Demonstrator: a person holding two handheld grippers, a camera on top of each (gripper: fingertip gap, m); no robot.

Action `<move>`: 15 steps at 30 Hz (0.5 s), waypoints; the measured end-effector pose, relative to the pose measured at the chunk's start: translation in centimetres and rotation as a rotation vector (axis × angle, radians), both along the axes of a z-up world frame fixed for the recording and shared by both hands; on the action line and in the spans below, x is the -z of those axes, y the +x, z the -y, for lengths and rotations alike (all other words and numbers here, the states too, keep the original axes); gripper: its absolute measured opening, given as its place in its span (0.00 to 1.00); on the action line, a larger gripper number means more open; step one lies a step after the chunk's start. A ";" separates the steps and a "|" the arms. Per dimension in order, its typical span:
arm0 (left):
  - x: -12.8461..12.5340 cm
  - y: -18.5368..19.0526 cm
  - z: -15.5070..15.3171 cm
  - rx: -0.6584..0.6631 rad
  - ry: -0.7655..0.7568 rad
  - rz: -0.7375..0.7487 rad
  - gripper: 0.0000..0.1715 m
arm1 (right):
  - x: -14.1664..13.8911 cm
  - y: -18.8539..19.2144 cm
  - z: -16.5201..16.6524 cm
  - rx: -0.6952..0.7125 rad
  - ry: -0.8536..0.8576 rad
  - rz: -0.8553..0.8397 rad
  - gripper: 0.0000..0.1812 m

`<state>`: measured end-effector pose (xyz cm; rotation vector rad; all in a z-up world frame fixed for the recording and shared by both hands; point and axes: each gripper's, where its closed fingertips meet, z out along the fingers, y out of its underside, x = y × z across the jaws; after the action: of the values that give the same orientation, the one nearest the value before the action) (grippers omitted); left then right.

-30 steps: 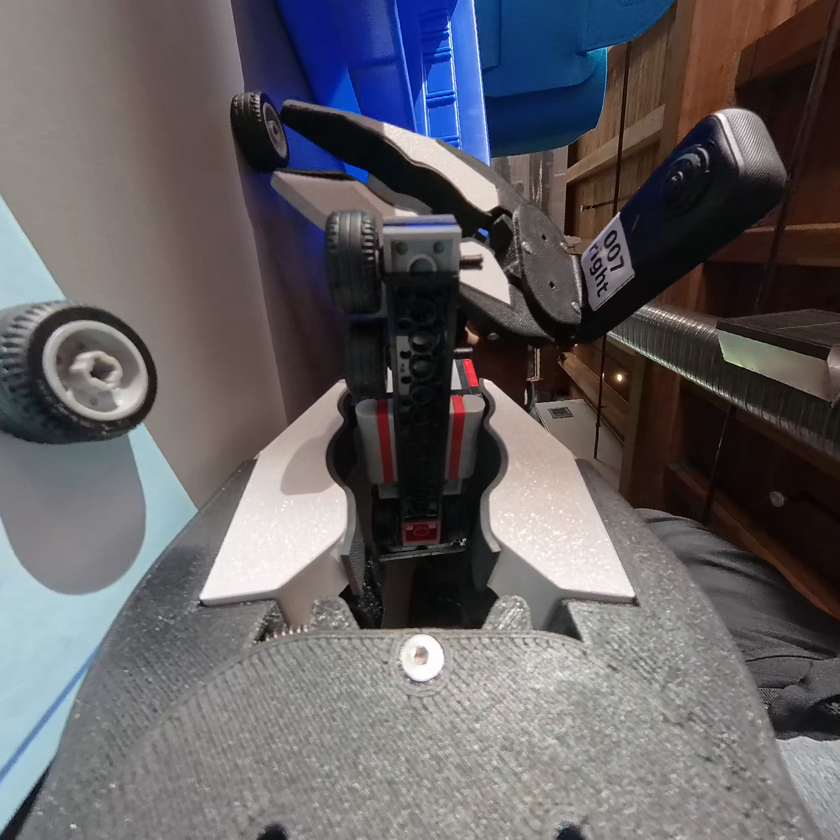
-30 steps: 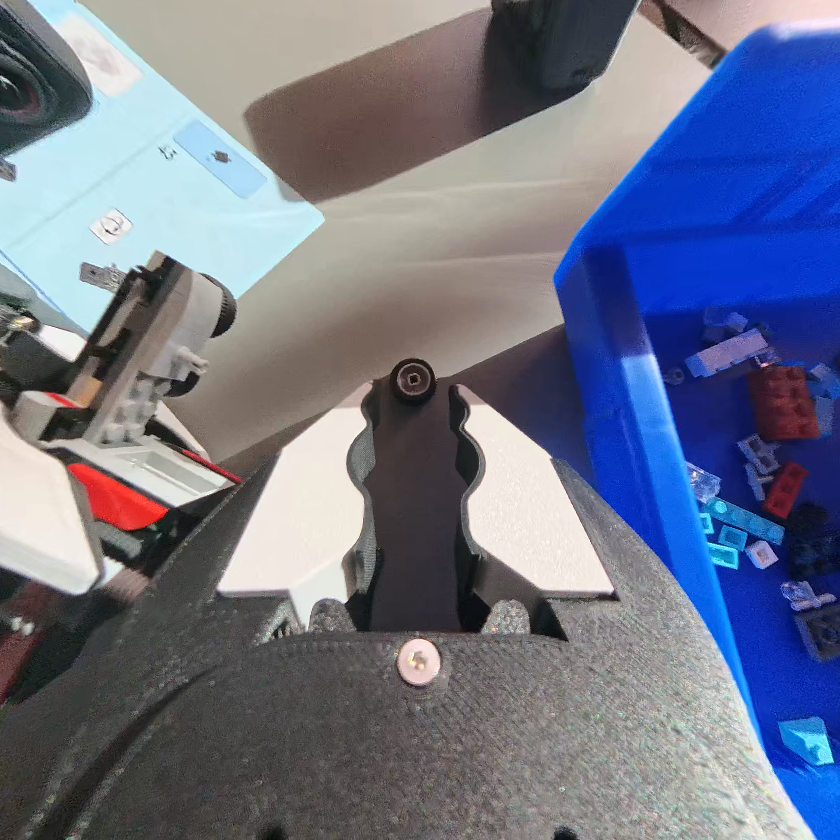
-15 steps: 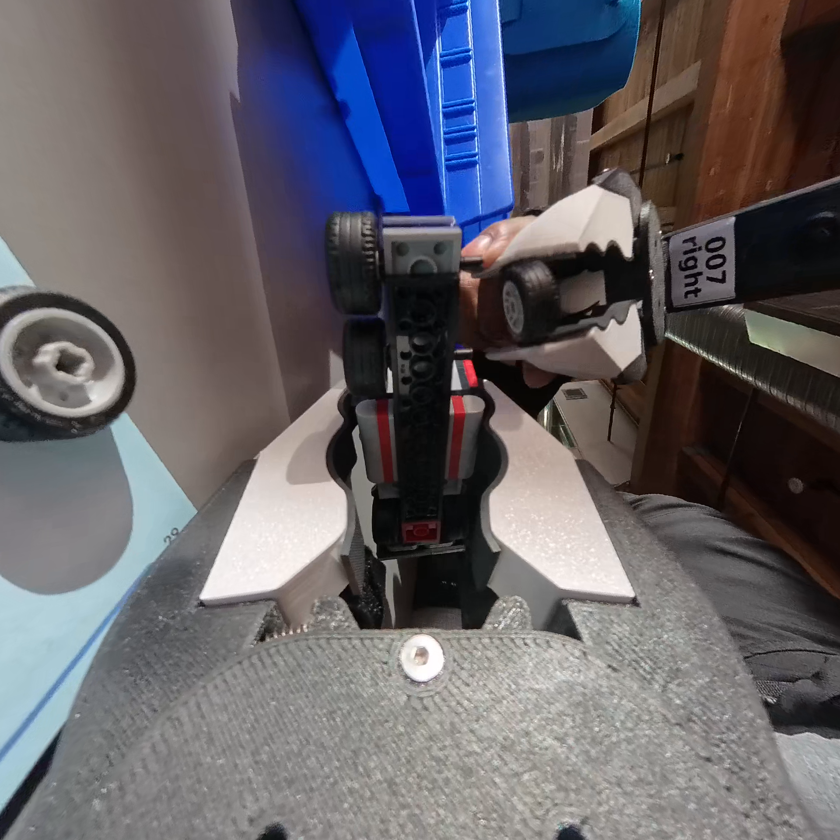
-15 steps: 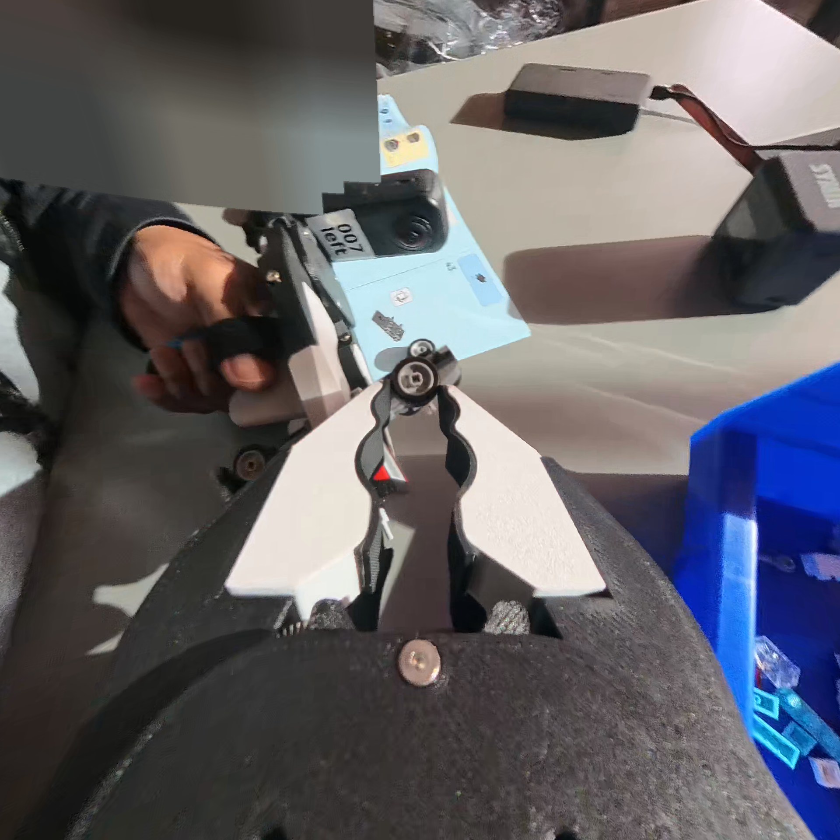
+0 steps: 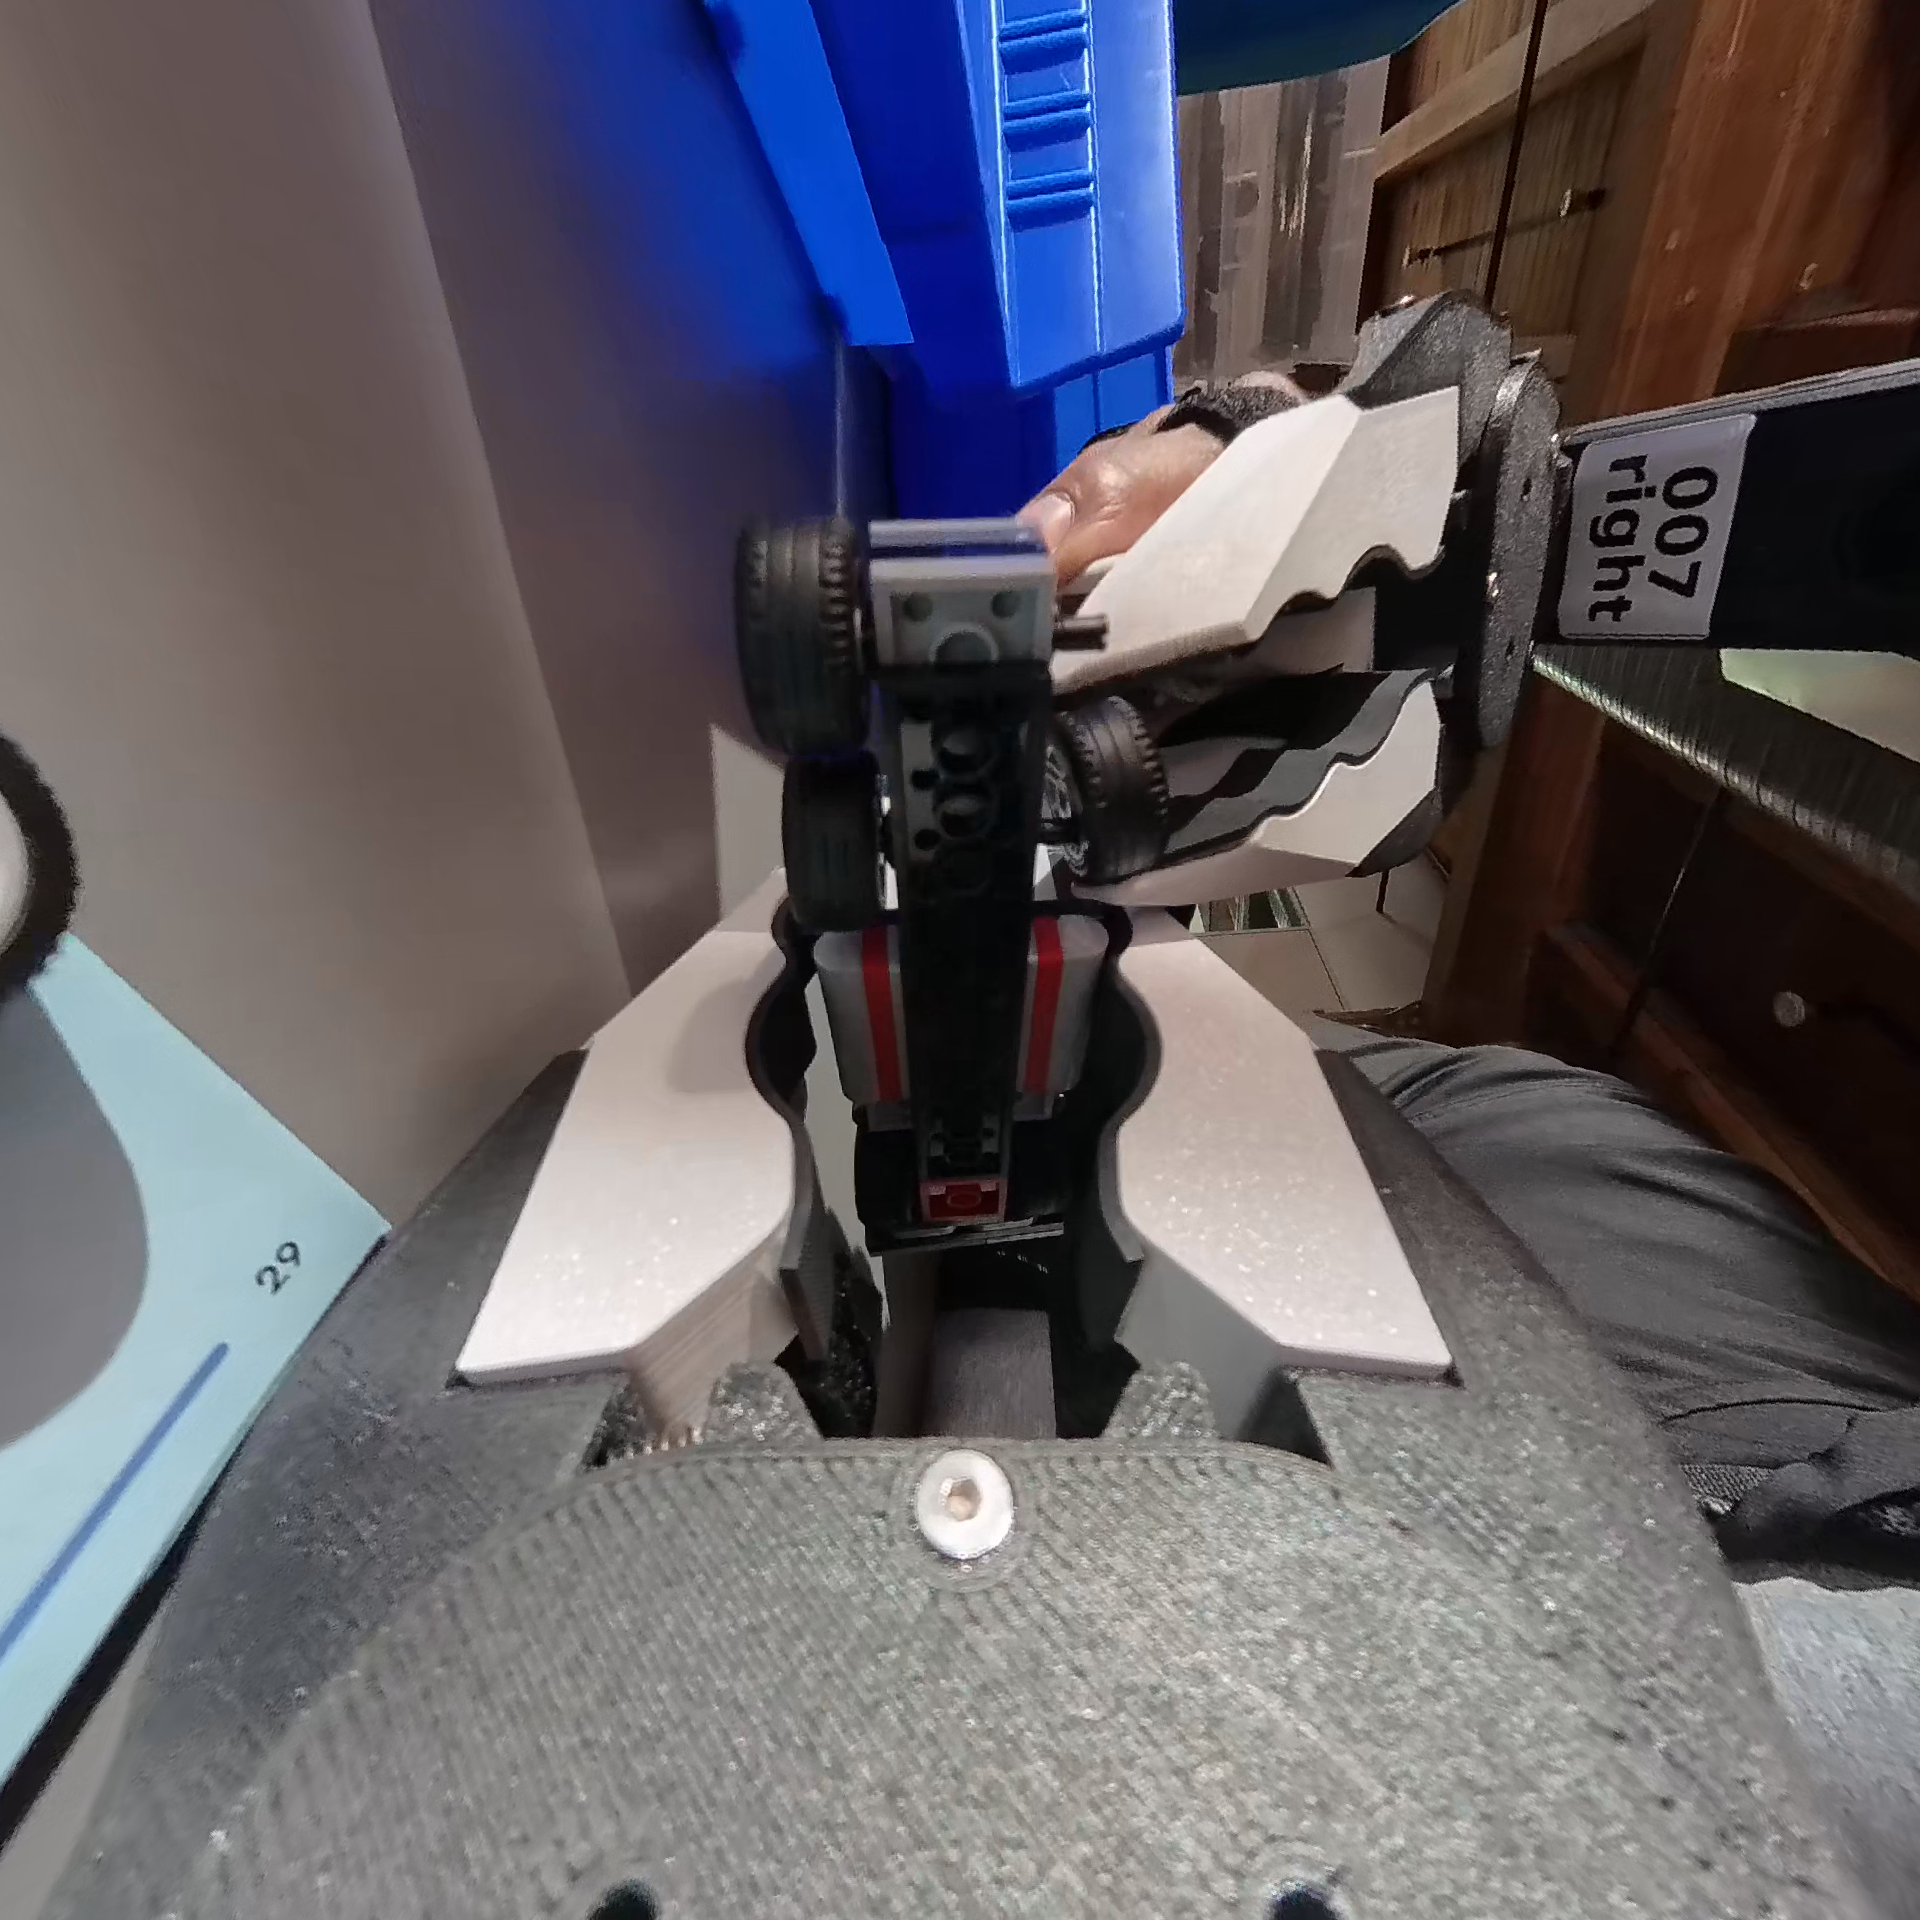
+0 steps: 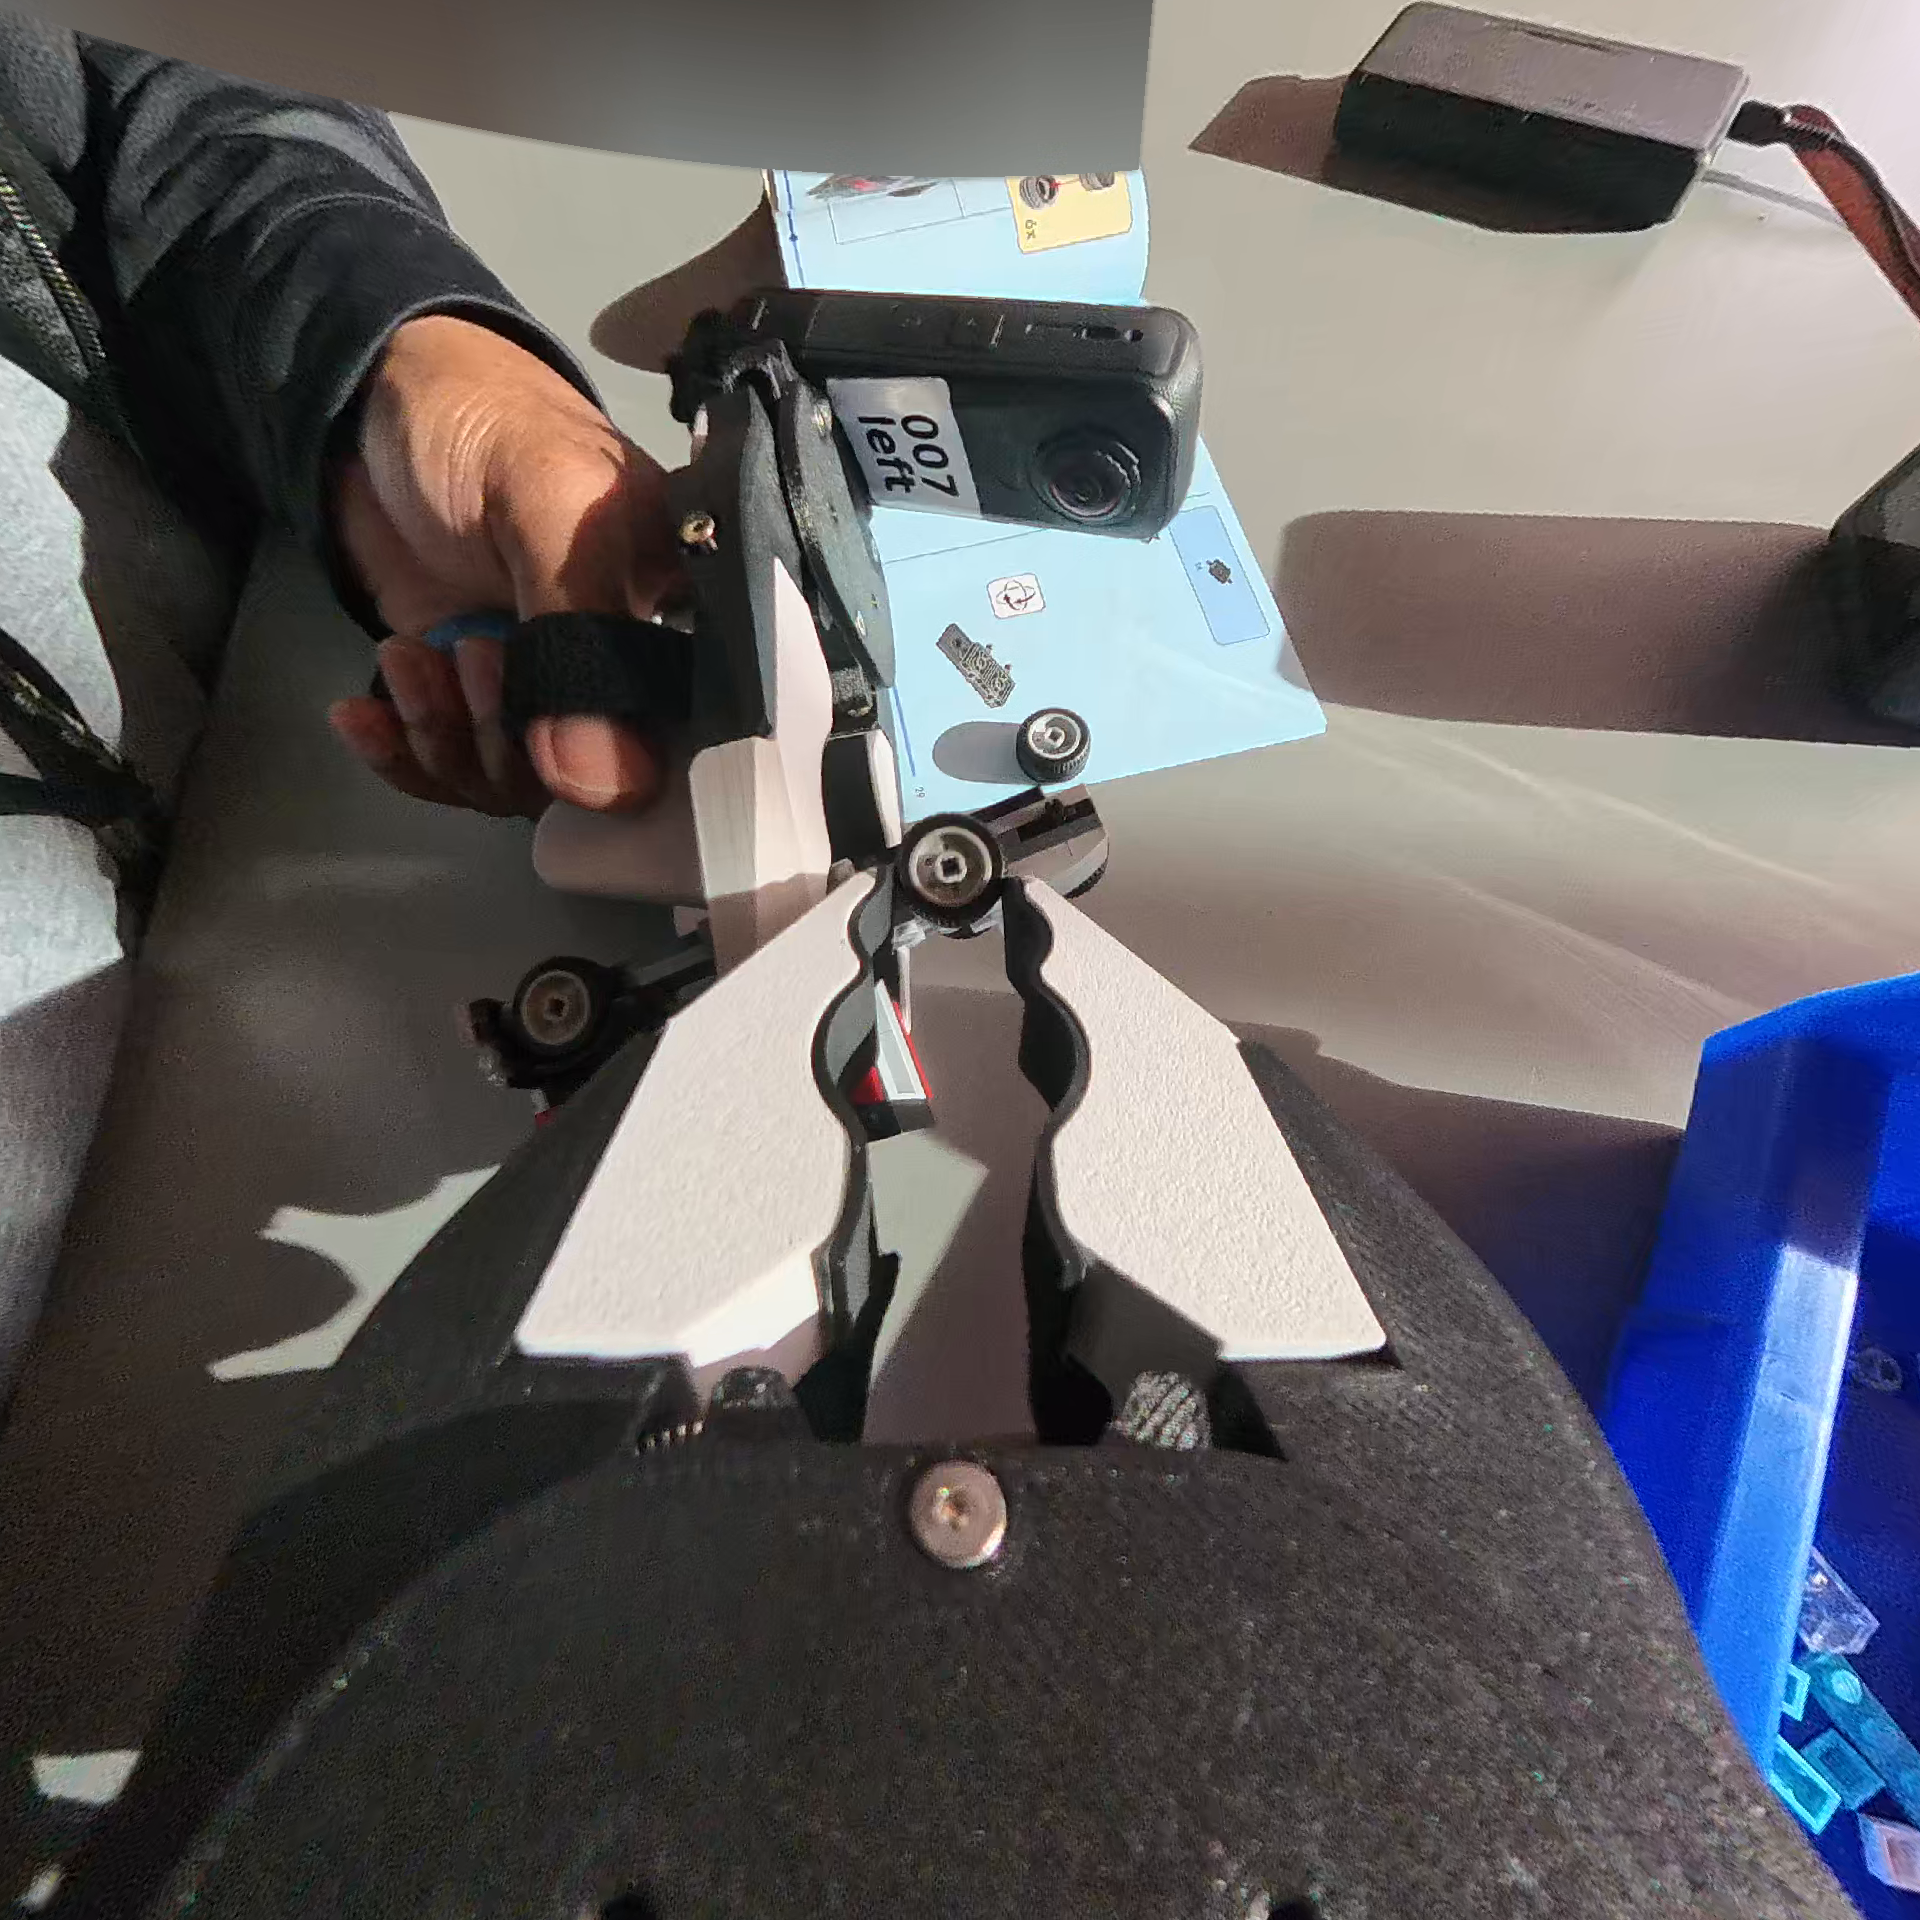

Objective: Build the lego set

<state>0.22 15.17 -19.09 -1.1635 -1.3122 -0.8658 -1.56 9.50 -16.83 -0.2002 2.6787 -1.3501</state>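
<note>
Seen from the L wrist, going L to R w/ the lego car (image 5: 961, 831) as the reference:

Far L of the car: instruction booklet (image 5: 156, 1299) on the table, 1 loose wheel (image 6: 1052, 744) lying on it. That one hasn't moved.

Just L of the car, up behind it: 1 blue bin (image 5: 987, 208).

On the car's L flank: 2 wheels fitted, front wheel (image 5: 800, 634) and second wheel (image 5: 831, 842), touching the chassis.

Centre: L gripper (image 5: 951, 935) is clamped narrow on the car's grey/red body, nose pointing away. Same hold as a sec ago.

R of the car is where the change is. A sec ago the R gripper (image 6: 948, 883) was off by the bin w/ a small wheel (image 6: 948, 862); half a sec ago it was coming in, still apart. Now its fingers pinch that wheel right up against the car's R flank, abt level w/ the second wheel. Meaning, I'd say: pick-up done, approach done, what's left is the push onto the axle. Can't tell if it's seated yet.

From the R wrist, 1 more fitted wheel (image 6: 556, 1006) shows at the car's tail end.

Count: 1 car, 2 grippers, 1 bin, 1 booklet, 5 wheels seen (3 fitted, 1 held, 1 loose).
</note>
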 end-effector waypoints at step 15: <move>-1.0 0.7 -0.9 0.060 0.093 0.000 0.30 | -0.4 0.7 -0.3 -0.062 -0.052 0.103 0.13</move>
<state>0.91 16.02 -18.14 -1.1342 -1.2294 -0.9610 -0.85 9.83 -16.42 -0.2112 2.5347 -1.3735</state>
